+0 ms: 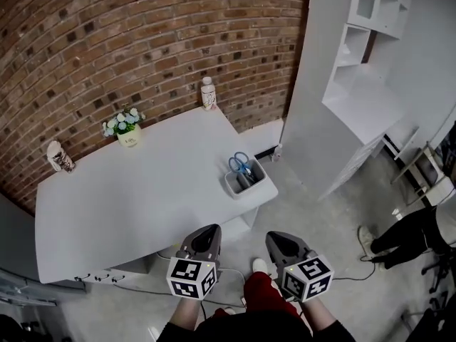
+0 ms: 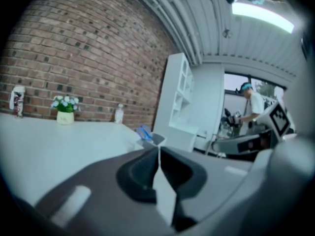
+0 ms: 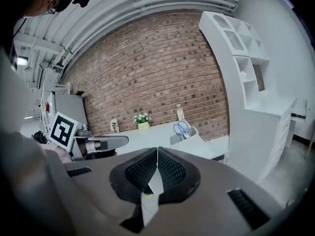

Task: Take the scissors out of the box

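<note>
The worktop (image 1: 142,191) is smooth, matt white. The wall (image 1: 107,48) behind it is rough red brick. The box (image 1: 247,189) looks like pale matt plastic. The scissors (image 1: 240,164) have glossy blue plastic handles. The floor (image 1: 313,212) is dull grey concrete.

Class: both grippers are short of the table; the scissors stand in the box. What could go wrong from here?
The box sits close to the edge of the table; a nudge might push it off.
The left gripper and right gripper are both shut; unopened, they could knock the scissors aside.
</note>
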